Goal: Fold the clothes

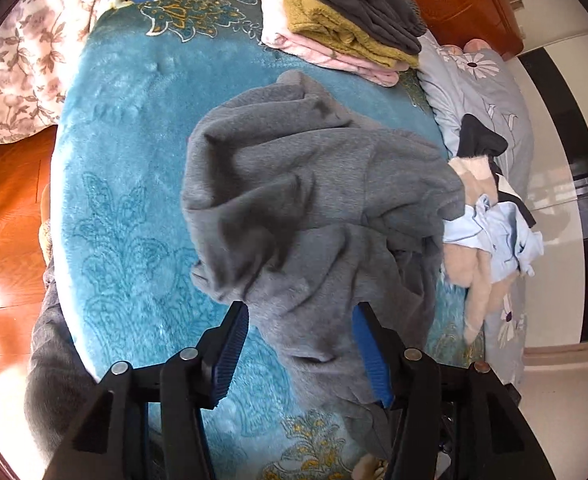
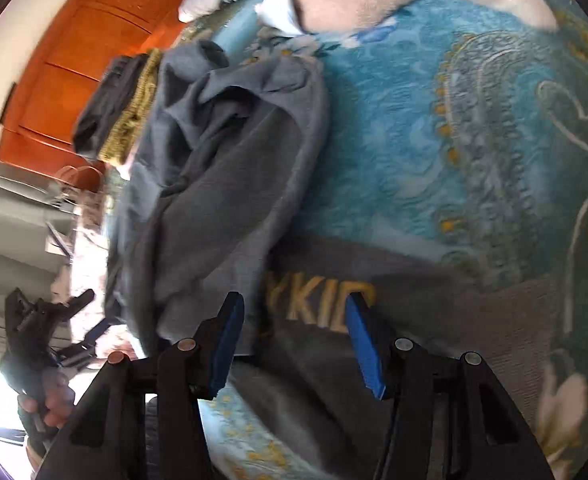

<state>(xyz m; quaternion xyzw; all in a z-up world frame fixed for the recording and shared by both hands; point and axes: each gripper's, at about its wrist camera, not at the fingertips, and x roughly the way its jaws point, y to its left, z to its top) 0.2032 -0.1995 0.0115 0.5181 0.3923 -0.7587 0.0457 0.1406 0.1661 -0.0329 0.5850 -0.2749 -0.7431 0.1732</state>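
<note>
A crumpled grey fleece garment (image 1: 314, 200) lies on the teal blanket (image 1: 125, 184). My left gripper (image 1: 302, 316) is open just over the garment's near edge, with cloth lying between the blue pads. In the right wrist view the same grey garment (image 2: 221, 184) is bunched at the left, and a darker part with yellow letters "KID" (image 2: 322, 312) lies flat under my right gripper (image 2: 294, 308), which is open above the lettering. The left gripper (image 2: 49, 320) shows at the lower left, held by a hand (image 2: 53, 404).
A folded stack of pink, mustard and dark grey clothes (image 1: 346, 20) sits at the far side of the bed. A loose pile of beige, light blue and black clothes (image 1: 490, 216) lies to the right. A floral quilt (image 1: 21, 52) and a wooden headboard (image 2: 85, 52) border the bed.
</note>
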